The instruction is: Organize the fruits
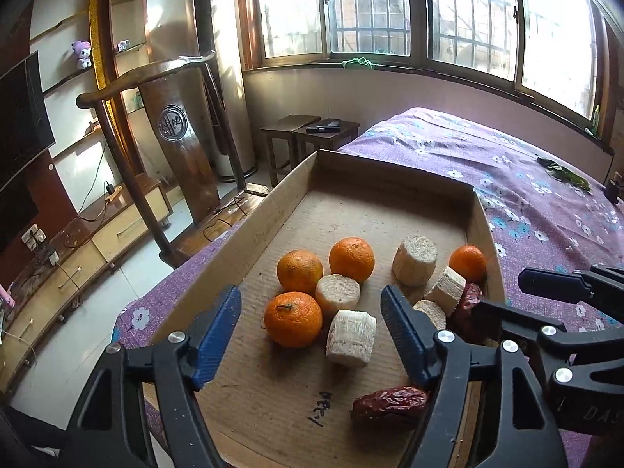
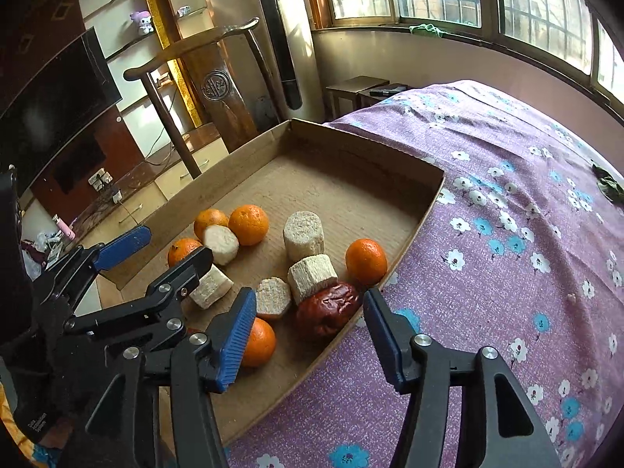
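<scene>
Both claws stand apart and empty over the near end of the cardboard tray point(image 1: 296, 179), where oranges, pale cut chunks and red dates lie bunched toward its right wall. The left gripper point(image 1: 310, 335) hangs just short of the nearest orange point(image 1: 293, 318) and a pale chunk point(image 1: 351, 336), both almost straight ahead between its pads, so it looks best placed for either. The right gripper point(image 2: 310, 335) straddles the tray's right edge with the wrinkled date point(image 2: 327, 310) just ahead, its long axis slanting along that wall

Purple floral bedspread point(image 2: 507, 234); wooden chair point(image 1: 183, 124); dark TV point(image 2: 50, 109); plush toy point(image 1: 82, 54) on shelf; two stools point(image 1: 308, 136).
</scene>
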The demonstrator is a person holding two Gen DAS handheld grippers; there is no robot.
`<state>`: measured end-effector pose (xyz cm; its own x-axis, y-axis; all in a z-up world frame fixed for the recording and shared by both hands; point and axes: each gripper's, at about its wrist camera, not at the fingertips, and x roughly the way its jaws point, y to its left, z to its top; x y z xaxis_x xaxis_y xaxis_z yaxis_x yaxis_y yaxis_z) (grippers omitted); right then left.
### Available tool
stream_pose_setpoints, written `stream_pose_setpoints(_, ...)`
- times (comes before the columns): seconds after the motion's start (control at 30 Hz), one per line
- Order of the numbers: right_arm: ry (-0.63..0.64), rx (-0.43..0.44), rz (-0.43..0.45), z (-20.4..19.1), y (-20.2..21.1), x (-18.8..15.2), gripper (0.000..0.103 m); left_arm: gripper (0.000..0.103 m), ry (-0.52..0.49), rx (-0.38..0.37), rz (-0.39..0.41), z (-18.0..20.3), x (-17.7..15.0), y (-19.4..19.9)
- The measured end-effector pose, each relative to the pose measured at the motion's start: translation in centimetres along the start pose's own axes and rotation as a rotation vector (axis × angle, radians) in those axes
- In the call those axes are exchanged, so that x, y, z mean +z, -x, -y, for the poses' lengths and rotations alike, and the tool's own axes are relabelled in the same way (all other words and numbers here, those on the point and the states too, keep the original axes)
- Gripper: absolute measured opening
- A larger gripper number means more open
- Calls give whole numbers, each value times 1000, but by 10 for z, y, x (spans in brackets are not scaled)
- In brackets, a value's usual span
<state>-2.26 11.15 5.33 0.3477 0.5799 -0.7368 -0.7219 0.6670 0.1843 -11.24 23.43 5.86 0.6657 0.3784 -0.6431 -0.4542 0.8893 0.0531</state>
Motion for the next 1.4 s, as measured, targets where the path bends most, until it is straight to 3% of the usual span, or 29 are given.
stream_pose_setpoints(0.27, -24, -34, 49, 6, 31, -14, 75, 87, -17, 10, 58, 8, -1, 20)
stream_pose_setpoints(0.97, -98, -74, 172, 15, 74, -40, 88, 88, -16, -4, 107, 17, -4, 56)
stream_pose_setpoints(1.4, -73, -77, 153, 13, 76, -45, 91, 88, -17, -12, 110, 20, -3, 60)
